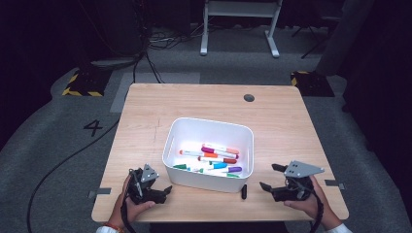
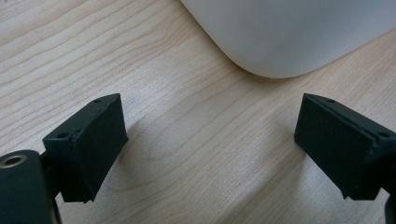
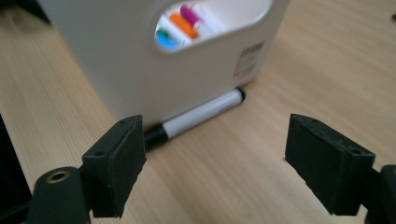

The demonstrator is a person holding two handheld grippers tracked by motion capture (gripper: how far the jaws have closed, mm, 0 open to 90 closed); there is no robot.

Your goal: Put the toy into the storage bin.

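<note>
A white bin [image 1: 184,127] sits mid-table with several coloured markers [image 1: 214,159] lying in it. A black-capped marker [image 1: 244,191] lies on the table against the bin's near right corner; in the right gripper view that marker [image 3: 196,117] rests along the bin wall [image 3: 116,70], just beyond the open jaws. My right gripper [image 1: 271,177] is open, right of the bin, nothing between its fingers. My left gripper [image 1: 151,183] is open at the bin's near left corner [image 2: 280,42], jaws low over bare wood.
The wooden table [image 1: 145,116] has a small dark round grommet [image 1: 248,98] near its far edge. Cables and a white stand base [image 1: 240,24] lie on the grey floor beyond. A handle cut-out [image 3: 210,23] in the bin wall shows markers inside.
</note>
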